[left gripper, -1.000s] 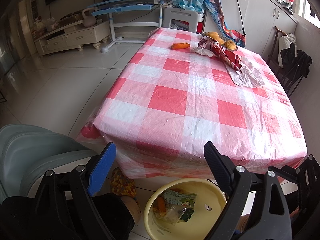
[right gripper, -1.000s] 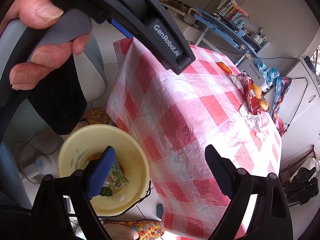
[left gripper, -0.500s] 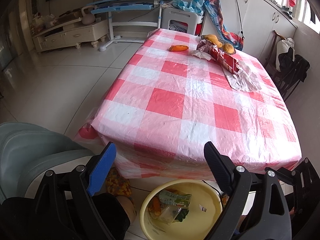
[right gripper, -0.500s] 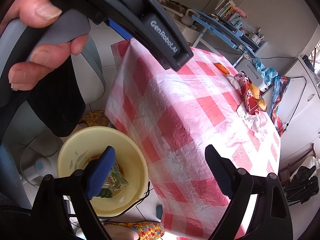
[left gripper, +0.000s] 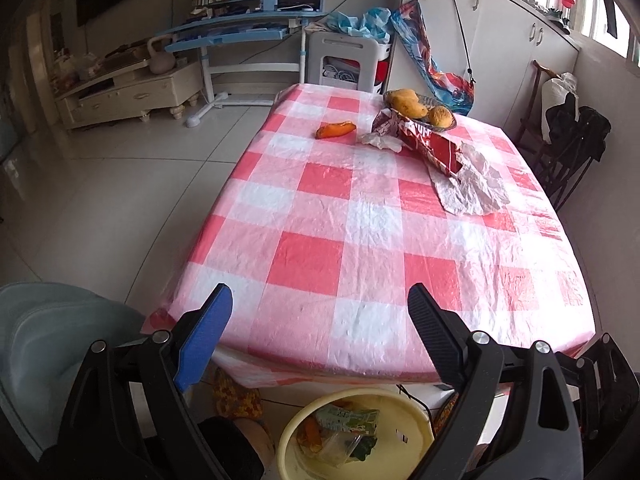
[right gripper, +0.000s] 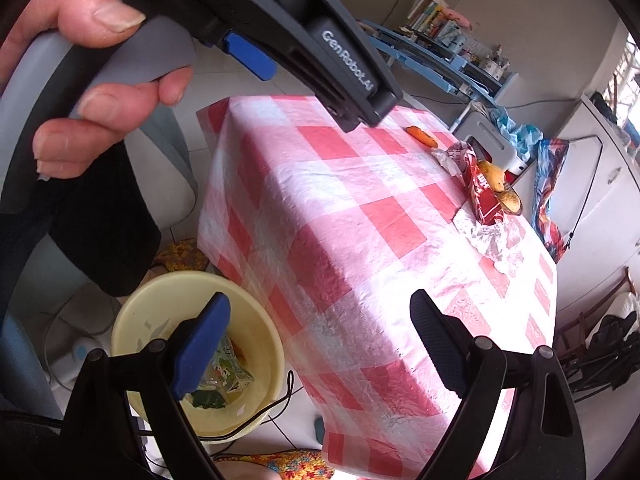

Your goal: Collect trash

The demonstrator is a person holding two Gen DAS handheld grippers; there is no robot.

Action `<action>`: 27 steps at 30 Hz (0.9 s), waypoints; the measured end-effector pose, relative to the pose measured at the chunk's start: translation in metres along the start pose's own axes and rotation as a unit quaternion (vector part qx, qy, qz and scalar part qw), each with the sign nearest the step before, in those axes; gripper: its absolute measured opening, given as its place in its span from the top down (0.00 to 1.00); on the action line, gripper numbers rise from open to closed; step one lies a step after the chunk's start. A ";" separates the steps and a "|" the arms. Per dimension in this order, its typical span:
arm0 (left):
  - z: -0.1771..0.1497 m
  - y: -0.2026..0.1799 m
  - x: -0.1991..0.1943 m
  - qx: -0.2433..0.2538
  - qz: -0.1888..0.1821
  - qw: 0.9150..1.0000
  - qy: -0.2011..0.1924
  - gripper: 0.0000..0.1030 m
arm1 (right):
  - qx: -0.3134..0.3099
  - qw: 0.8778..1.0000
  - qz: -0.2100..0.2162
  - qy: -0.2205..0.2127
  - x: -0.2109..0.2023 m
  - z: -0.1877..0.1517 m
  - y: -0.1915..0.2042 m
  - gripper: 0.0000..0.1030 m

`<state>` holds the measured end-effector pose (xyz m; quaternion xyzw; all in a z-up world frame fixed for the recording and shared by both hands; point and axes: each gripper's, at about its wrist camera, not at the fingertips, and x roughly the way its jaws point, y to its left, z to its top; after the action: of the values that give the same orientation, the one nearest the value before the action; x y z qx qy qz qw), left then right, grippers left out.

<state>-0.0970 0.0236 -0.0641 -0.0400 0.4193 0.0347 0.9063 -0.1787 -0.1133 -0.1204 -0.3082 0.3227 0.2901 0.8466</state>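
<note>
A yellow basin (left gripper: 404,412) (right gripper: 160,300) stands on the floor below the table's near edge, holding a green carton (left gripper: 348,420) (right gripper: 224,372) and other scraps. On the red-and-white checked table (left gripper: 360,216) (right gripper: 340,220) lie an orange wrapper (left gripper: 335,129) (right gripper: 422,137), a crumpled tissue (left gripper: 382,142), a red paper bag (left gripper: 428,142) (right gripper: 482,196) and crinkled white paper (left gripper: 472,184) (right gripper: 492,240). My left gripper (left gripper: 320,316) is open above the table's near edge, empty. My right gripper (right gripper: 320,320) is open between basin and table, empty.
A basket of yellow fruit (left gripper: 420,108) sits at the table's far end. A grey-green chair (left gripper: 44,328) stands at the near left, a dark chair (left gripper: 568,148) at the right. A hand (right gripper: 92,64) holds the left gripper's handle. A patterned slipper (right gripper: 280,464) is below.
The left wrist view has risen and moved forward: the table fills more of it and the basin has slid toward the bottom edge. The right gripper has rolled slightly.
</note>
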 end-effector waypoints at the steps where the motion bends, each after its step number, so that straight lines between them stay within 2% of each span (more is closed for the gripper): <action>1: 0.002 0.000 0.000 0.000 0.002 1.000 -0.004 0.17 | 0.012 1.000 0.002 0.000 0.001 0.000 -0.004 0.15; 6: 0.000 0.001 0.012 -0.014 -0.006 1.000 0.017 0.17 | 0.032 0.999 0.002 0.004 0.004 0.000 -0.012 0.15; 9: 0.001 -0.004 0.009 -0.003 -0.004 1.000 0.005 0.17 | 0.032 0.999 0.002 0.004 0.004 0.000 -0.013 0.15; 27: -0.005 0.004 0.012 -0.019 -0.008 1.000 0.015 0.17 | 0.025 1.000 -0.005 0.002 0.000 -0.004 -0.011 0.15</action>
<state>-0.0930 0.0276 -0.0765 -0.0611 0.4317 0.0350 0.8993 -0.1724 -0.1233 -0.1196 -0.2889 0.3300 0.2768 0.8550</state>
